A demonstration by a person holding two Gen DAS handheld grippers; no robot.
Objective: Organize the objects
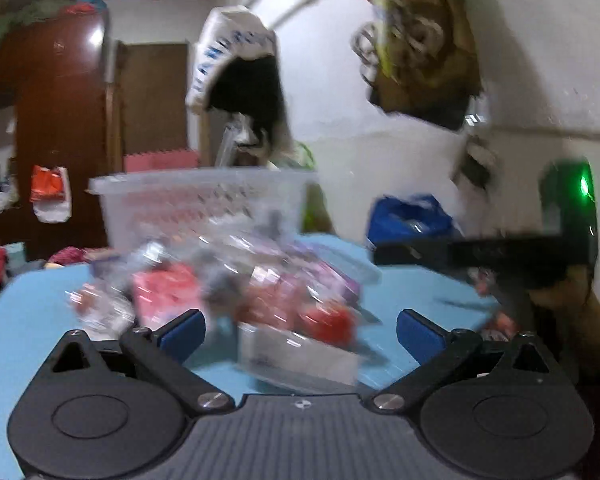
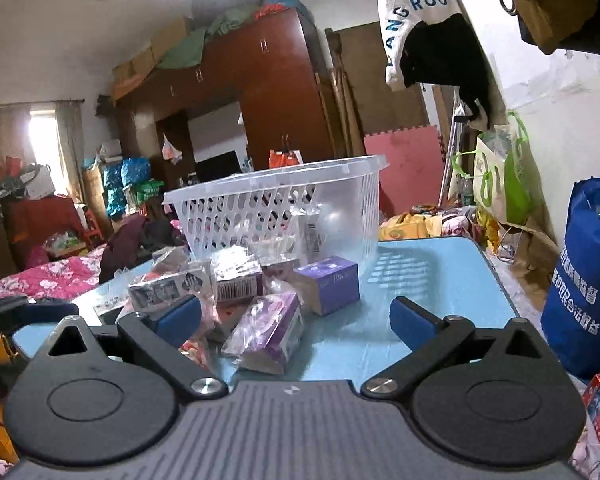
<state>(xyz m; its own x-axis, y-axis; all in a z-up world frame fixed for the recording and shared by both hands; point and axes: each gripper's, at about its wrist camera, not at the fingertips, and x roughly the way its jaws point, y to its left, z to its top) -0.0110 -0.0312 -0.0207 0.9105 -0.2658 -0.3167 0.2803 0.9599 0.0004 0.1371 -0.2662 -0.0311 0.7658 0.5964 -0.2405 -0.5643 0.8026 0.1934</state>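
In the right wrist view, a bed with a pink flowered cover (image 2: 56, 276) lies at the far left, beside the light blue bench (image 2: 432, 276). On the bench sits a loose heap of small packages (image 2: 244, 292): a grey wrapped box (image 2: 162, 290) at its left, a box with a barcode (image 2: 236, 278) behind the middle, a purple box in clear wrap (image 2: 268, 330) nearest the camera, and a lavender box (image 2: 328, 284) on the right. Behind the heap and touching it stands a clear plastic basket (image 2: 276, 200) with slotted walls, upright, with a carton visible through its side. The bench to the right of the heap is bare. A blue shopping bag (image 2: 584, 288) stands beside the bench's right edge, and a white and green bag (image 2: 500, 172) hangs by the wall behind it.

The right tool (image 2: 296, 324) hangs low in front of the heap, its blue pads spread wide, nothing between them being pinched; the purple box lies just ahead of the gap.

The left wrist view is blurred. The left tool (image 1: 300, 332) is likewise spread wide with nothing gripped, facing the same heap (image 1: 236, 292), with red and pink items and a clear-wrapped box nearest it. The basket (image 1: 204, 200) stands behind. The other tool's dark body (image 1: 500, 260) reaches in from the right.
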